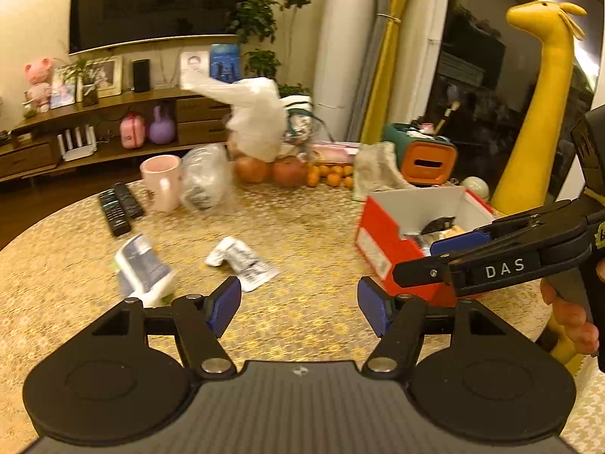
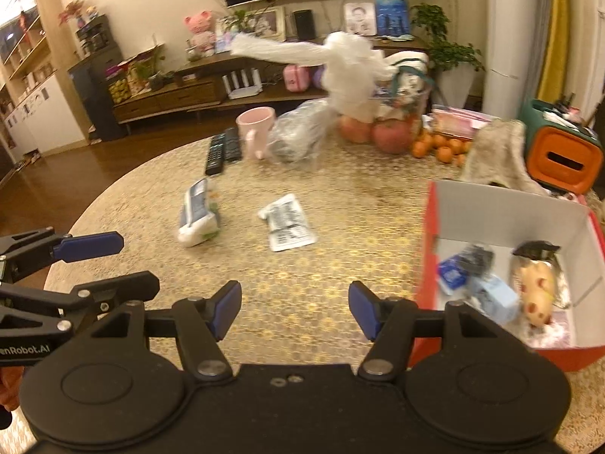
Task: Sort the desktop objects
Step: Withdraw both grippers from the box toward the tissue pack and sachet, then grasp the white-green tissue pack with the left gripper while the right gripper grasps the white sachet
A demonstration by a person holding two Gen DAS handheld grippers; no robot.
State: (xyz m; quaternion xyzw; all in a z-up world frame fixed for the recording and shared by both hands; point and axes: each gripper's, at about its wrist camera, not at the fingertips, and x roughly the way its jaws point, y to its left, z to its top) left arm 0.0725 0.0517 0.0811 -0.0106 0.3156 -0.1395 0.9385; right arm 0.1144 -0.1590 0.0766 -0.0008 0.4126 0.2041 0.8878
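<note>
Red box (image 2: pixel 427 265) is sitting at the worktop's (image 2: pixel 340 265) right; both grippers, left (image 1: pixel 298 304) and right (image 2: pixel 295 308), are hovering with fingers wide, empty. Next, probably: fetching the tissue pack (image 2: pixel 198 213) or sachet (image 2: pixel 287 223).

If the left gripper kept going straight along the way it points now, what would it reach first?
Probably the bare tabletop. The left gripper is open and empty, angled down at the gold cloth. The flat white packet lies just left of that line; the red box sits to its right. Depth is uncertain.
</note>
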